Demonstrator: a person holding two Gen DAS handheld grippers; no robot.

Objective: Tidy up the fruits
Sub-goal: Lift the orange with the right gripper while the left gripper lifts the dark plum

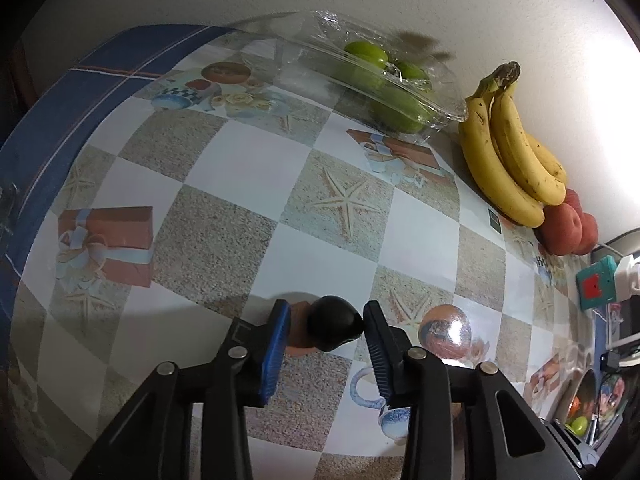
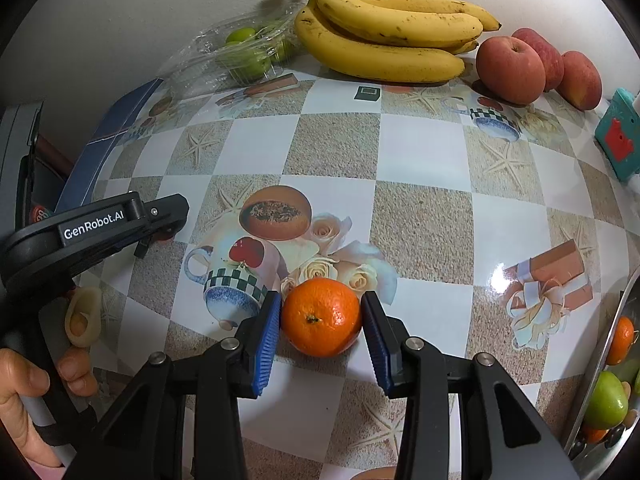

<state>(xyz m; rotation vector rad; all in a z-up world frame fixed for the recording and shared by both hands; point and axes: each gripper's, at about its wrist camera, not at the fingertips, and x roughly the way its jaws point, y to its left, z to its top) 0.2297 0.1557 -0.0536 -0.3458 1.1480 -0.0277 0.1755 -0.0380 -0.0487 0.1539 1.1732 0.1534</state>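
Btwn right gripper (image 2: 322,316) fingers, orange (image 2: 321,317) stem-scar faces camera.

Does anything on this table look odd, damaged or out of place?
Mostly tidy. The bananas have brown specks, and the clear box of green fruit sits tilted against the wall. A dark fruit by the left claw lies apart from the rest.

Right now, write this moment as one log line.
left gripper: open around dark fruit | right gripper: shut on orange | both on table
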